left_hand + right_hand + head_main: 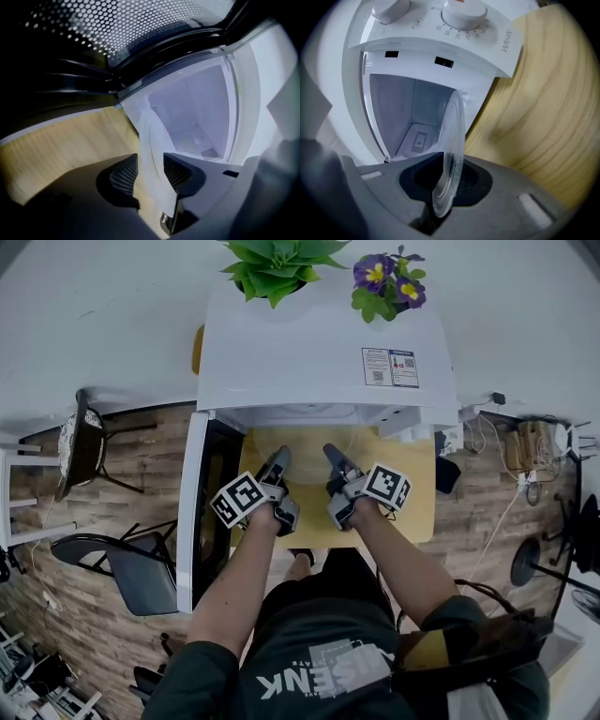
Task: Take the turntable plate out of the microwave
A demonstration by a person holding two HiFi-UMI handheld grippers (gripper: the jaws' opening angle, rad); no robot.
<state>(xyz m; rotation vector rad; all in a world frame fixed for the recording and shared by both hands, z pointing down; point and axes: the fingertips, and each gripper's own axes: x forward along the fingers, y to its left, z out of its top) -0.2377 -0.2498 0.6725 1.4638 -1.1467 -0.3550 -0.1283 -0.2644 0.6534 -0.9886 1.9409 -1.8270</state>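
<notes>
The clear glass turntable plate (454, 136) stands on edge in front of the open white microwave (319, 362). My right gripper (449, 180) is shut on the plate's rim, its dark pads pressing both faces. In the left gripper view the plate (151, 136) runs as a pale band between the jaws of my left gripper (150, 161), which stand open with gaps on both sides. In the head view both grippers, left (279, 465) and right (333, 457), point into the mouth of the microwave side by side. The cavity (403, 112) behind the plate looks bare.
The microwave door (202, 512) hangs open to the left, its perforated window (117, 28) close above my left gripper. The microwave sits on a light wooden table (422, 502). Two potted plants (281, 263) stand on its top. Chairs (89, 446) are at the left, cables (487, 427) at the right.
</notes>
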